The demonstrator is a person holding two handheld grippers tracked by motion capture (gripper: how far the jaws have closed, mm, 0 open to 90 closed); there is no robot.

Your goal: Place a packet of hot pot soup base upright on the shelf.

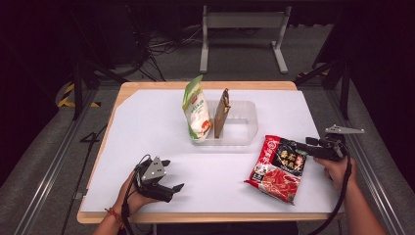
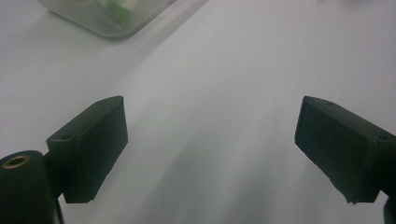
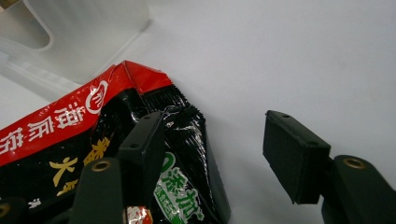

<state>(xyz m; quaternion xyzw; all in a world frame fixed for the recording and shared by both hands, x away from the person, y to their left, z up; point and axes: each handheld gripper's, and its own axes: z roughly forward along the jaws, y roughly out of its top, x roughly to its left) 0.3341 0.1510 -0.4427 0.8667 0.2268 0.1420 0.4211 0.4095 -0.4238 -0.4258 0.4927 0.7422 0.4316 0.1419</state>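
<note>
A red and black noodle packet (image 1: 276, 169) lies flat at the table's front right. My right gripper (image 1: 299, 148) is open at the packet's far right corner, pointing left. In the right gripper view one jaw sits over the packet (image 3: 70, 135) and the other over bare table, with the right gripper (image 3: 215, 135) straddling the packet's edge. My left gripper (image 1: 173, 175) rests open near the front left, its jaws wide apart over the white surface, nothing between them (image 2: 210, 140). A clear plastic bin (image 1: 247, 122) stands mid-table holding an upright green and white bag (image 1: 196, 110) and a brown packet (image 1: 222, 112).
A white sheet (image 1: 147, 127) covers the wooden table. The bin's corner (image 2: 107, 18) appears at the top left of the left gripper view, and its wall (image 3: 84, 32) at the top left of the right gripper view. A metal stand (image 1: 242, 22) is on the floor behind the table.
</note>
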